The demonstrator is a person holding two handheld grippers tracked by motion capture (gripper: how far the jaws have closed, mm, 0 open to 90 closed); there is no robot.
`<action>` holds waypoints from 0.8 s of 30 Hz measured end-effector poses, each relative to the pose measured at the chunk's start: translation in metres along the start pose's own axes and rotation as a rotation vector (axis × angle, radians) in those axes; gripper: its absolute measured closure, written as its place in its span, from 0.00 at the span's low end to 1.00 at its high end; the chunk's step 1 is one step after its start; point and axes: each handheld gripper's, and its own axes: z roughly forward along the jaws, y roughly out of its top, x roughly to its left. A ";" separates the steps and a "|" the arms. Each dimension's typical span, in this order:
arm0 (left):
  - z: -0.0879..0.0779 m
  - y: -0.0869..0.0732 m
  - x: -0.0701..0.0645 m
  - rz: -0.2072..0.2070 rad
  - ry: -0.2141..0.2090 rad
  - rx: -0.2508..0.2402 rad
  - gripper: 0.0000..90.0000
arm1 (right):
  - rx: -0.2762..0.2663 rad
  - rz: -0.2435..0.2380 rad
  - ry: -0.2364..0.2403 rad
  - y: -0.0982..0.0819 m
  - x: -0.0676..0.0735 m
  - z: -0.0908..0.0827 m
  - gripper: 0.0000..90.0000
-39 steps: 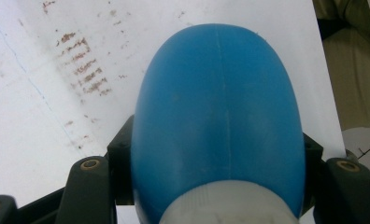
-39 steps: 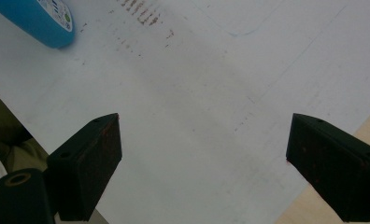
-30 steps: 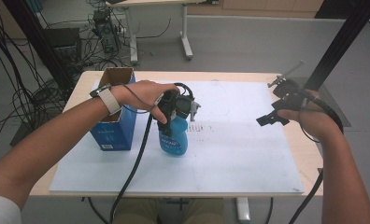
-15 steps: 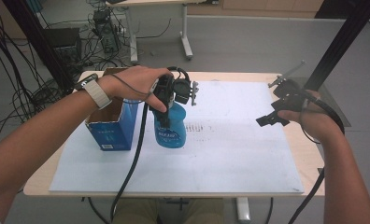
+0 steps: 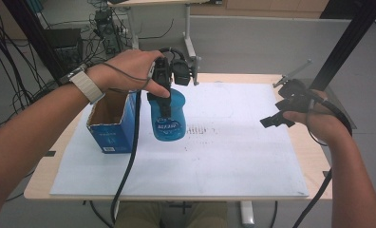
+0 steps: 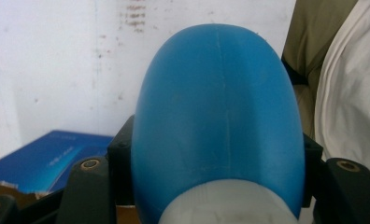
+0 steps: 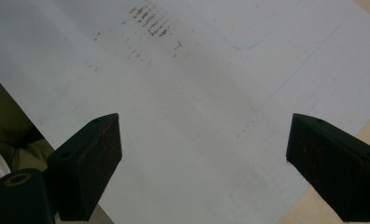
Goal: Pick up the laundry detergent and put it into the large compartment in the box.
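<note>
A blue plastic bottle (image 5: 169, 118) hangs in the air above the white sheet, just right of the blue cardboard box (image 5: 111, 124). My left gripper (image 5: 166, 84) is shut on the bottle's upper part, pointing down. In the left gripper view the bottle (image 6: 218, 126) sits between the two black jaws, its blue body bulging toward the camera. My right gripper (image 5: 282, 113) hovers at the right side of the table, open. In the right gripper view its jaws stand wide apart with nothing between them, above the white sheet (image 7: 188, 107).
The open-topped box stands at the left part of the white sheet (image 5: 214, 161), which covers most of the wooden table (image 5: 314, 152). A black cable (image 5: 129, 156) trails from the left gripper over the front edge. Desks, cables and a black post stand behind the table.
My left gripper has lifted the blue bottle off the sheet and carried it up. The right gripper has stayed where it was.
</note>
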 end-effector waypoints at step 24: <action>-0.056 -0.025 0.018 -0.386 -0.043 0.039 0.43 | -0.027 -0.034 -0.001 0.007 0.003 -0.007 0.11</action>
